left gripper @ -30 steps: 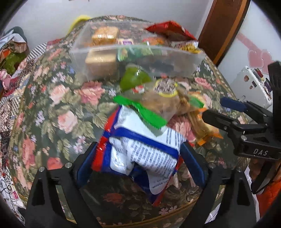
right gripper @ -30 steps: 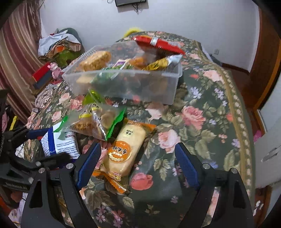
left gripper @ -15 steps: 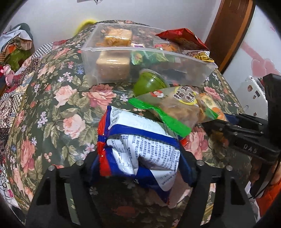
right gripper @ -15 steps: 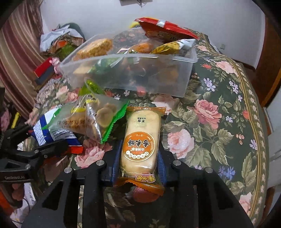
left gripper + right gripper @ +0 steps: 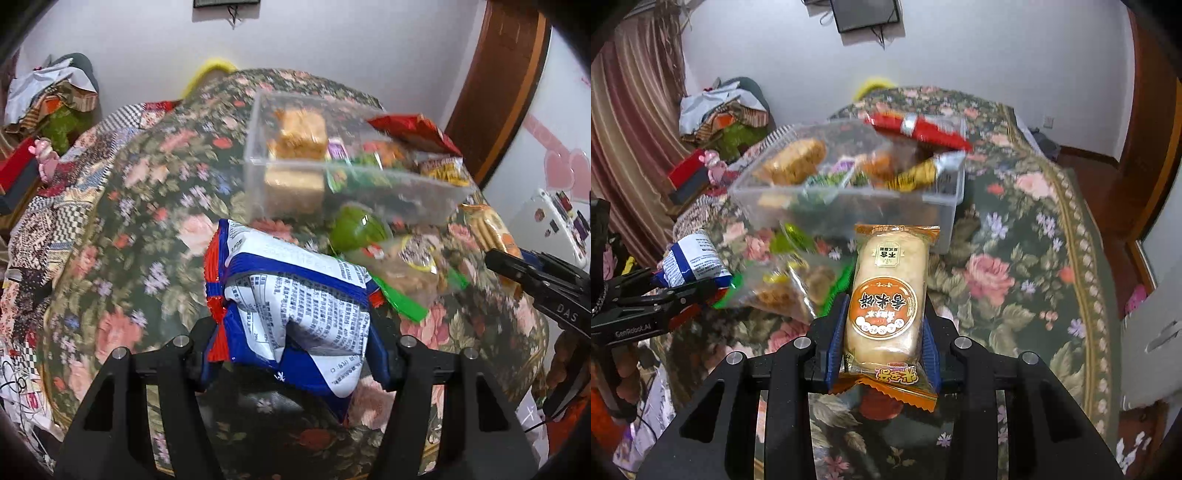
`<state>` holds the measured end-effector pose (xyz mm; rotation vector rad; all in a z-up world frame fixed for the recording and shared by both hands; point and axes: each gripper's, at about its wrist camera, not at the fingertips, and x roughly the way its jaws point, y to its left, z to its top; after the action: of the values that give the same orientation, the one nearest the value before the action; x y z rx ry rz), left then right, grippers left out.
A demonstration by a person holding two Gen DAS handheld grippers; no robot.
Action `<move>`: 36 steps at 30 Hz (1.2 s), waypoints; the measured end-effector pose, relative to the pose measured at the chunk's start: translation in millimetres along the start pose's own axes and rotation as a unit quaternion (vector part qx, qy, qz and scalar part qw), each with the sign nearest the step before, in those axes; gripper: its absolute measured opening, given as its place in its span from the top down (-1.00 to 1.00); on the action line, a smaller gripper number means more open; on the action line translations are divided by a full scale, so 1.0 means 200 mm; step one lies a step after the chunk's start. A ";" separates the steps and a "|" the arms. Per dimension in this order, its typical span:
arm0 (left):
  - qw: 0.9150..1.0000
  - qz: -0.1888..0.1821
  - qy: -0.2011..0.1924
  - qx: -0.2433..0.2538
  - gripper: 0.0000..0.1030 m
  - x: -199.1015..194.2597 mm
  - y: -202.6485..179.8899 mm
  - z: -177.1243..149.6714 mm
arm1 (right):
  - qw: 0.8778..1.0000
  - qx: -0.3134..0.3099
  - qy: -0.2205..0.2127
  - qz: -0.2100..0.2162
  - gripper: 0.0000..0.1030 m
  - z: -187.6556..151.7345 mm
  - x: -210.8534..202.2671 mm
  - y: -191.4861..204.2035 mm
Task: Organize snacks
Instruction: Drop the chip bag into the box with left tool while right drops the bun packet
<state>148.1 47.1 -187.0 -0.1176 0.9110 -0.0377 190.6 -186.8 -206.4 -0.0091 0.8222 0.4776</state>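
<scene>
Left hand-held gripper (image 5: 291, 354): pinching the blue packet (image 5: 295, 310) between its blue-padded black fingers; the packet is held above the bench (image 5: 140, 236).
Blue packet: crinkled glossy film, white panel with dense dark print, blue bands, a red crimped edge on one side; puffed and dented where it is squeezed.
Right hand-held gripper (image 5: 882, 336): pinching the cake (image 5: 890, 295) at its lower half, pads pressed on both long sides.
Cake: long pale loaf in clear wrap, orange crimped ends, a round orange label with white characters; it stands nearly upright in the grip, in front of the bin (image 5: 849, 192).
Bin: clear plastic, rectangular, thin-walled, on the bench beyond both grippers; filled with mixed wrapped snacks, a golden crusty block (image 5: 301, 136) at one end.
Red bag (image 5: 919, 129): shiny foil, lying across the bin's far rim.
Clear bag (image 5: 798, 284): transparent film with green edges, brown biscuits inside; lies on the bench between the two grippers.
Green cup (image 5: 354, 232): small, rounded, glossy, just in front of the bin wall.
Bench: covered in dark green cloth with pink roses and a gold patterned border.
</scene>
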 end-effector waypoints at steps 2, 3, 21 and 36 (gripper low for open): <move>1.000 0.001 -0.010 -0.003 -0.22 -0.03 0.01 0.03 | 1.000 -0.003 -0.011 0.002 0.36 0.03 -0.03 0.01; 1.000 0.003 -0.016 -0.004 -0.22 -0.05 0.01 0.05 | 1.000 -0.005 -0.014 0.003 0.36 0.04 -0.03 0.02; 0.997 -0.022 -0.069 0.014 -0.23 -0.07 -0.11 0.43 | 0.998 -0.039 -0.040 0.026 0.36 0.30 0.08 0.13; 0.998 -0.039 -0.036 0.029 -0.23 0.28 -0.23 0.69 | 0.997 -0.069 -0.022 0.012 0.38 0.48 0.29 0.08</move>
<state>292.8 9.3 -142.2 -0.0999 0.8318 -0.1324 285.6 -130.2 -179.0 -0.1153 0.7454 0.5545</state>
